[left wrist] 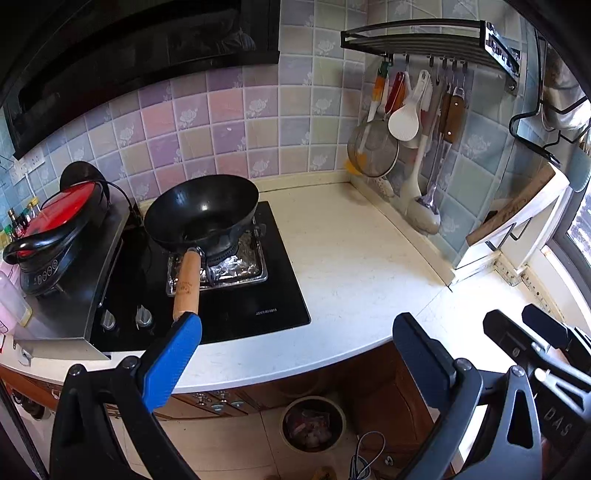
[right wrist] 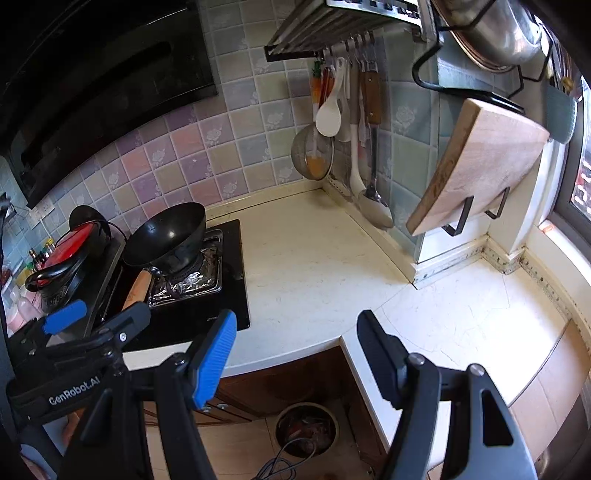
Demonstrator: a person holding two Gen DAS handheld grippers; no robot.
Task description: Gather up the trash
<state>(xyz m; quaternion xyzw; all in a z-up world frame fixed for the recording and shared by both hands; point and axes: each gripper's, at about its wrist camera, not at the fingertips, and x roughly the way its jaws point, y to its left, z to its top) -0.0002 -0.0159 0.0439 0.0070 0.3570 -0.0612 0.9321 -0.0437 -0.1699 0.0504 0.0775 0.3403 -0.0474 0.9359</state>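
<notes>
Cream stone countertop (left wrist: 351, 258) fills both views, with a black glass hob (left wrist: 229, 302) at nine o'clock carrying a black wok with a wooden handle (left wrist: 201, 212) over a foil-lined burner (left wrist: 236, 264). Below the counter edge, at six o'clock on the tiled floor, stands a round bin holding crumpled trash (left wrist: 313, 424).

Only the right wrist view shows the whole pale wooden cutting board (right wrist: 480, 166) on its wall hooks and the steel pot (right wrist: 495, 33) racked above it. Only the left wrist view shows the hob's two knobs (left wrist: 125, 317).

Writing: "GenRobot.AI" on the left gripper (left wrist: 295, 358) as the right camera sees it; "DAS" on the right gripper (right wrist: 295, 350) at four o'clock in the left view; small unreadable print on the hob.

Both grippers stand wide open, nothing between the blue and black pads.
</notes>
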